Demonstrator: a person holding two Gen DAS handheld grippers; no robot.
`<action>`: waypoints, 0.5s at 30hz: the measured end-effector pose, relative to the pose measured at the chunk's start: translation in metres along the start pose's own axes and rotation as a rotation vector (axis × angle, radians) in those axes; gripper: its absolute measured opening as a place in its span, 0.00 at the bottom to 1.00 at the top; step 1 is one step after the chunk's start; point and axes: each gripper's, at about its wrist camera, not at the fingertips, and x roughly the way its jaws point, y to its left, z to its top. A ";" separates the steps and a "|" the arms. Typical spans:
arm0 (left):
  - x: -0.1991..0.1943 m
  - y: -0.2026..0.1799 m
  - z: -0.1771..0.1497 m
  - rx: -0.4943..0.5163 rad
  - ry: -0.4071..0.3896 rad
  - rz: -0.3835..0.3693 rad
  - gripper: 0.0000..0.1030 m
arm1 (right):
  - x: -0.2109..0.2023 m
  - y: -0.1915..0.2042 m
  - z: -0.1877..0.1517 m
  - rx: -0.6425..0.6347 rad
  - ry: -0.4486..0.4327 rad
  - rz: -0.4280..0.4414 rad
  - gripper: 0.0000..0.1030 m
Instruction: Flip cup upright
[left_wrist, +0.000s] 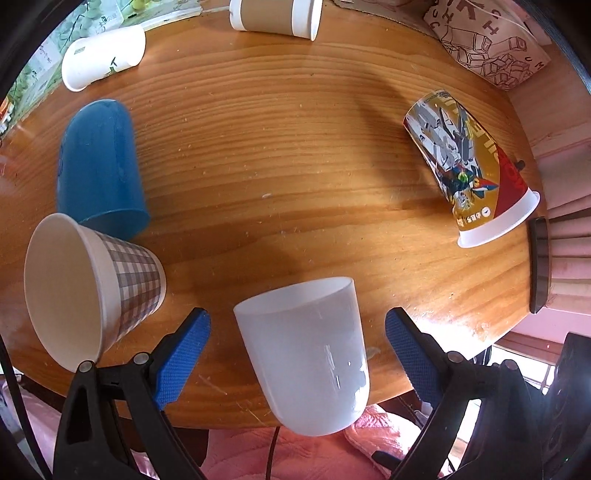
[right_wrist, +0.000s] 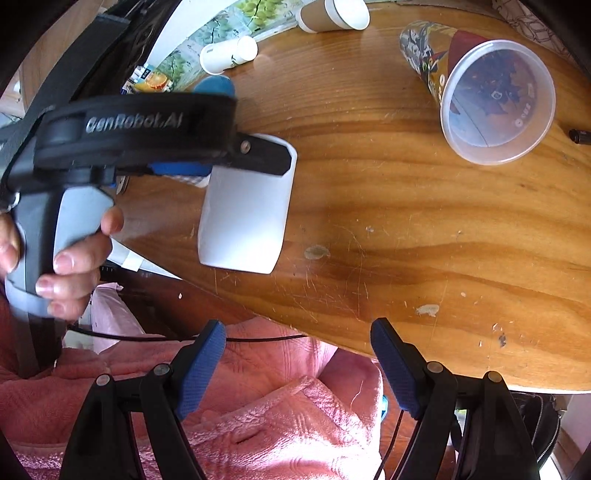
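I had the left gripper (left_wrist: 297, 325) spread wide around the white cup (left_wrist: 308, 354), one blue-padded finger on each side, neither pad touching it. The cup was a plain, translucent white plastic tumbler with a smooth wall, a rounded closed base and a thin rim; faint glare streaked its side. It lay on its side at the near edge of the round wooden table (left_wrist: 295, 155), base toward my camera and overhanging the edge, open mouth pointing away across the wood. From the right wrist view I saw the same white cup (right_wrist: 245, 218) between the left tool's fingers, with my left hand (right_wrist: 66, 254) on its grey handle. My right gripper (right_wrist: 297, 350) hung wide open and empty over the pink fleece (right_wrist: 280, 417), just off the table edge.
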 end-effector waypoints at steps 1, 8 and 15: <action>0.000 0.000 0.002 0.000 -0.001 -0.002 0.92 | 0.002 0.000 0.003 0.002 0.002 0.001 0.79; -0.005 -0.009 0.006 0.019 -0.002 -0.026 0.86 | 0.003 0.001 0.000 0.018 -0.005 0.004 0.79; -0.001 -0.022 0.005 0.055 0.010 0.009 0.83 | -0.002 -0.004 -0.004 0.036 -0.019 0.004 0.79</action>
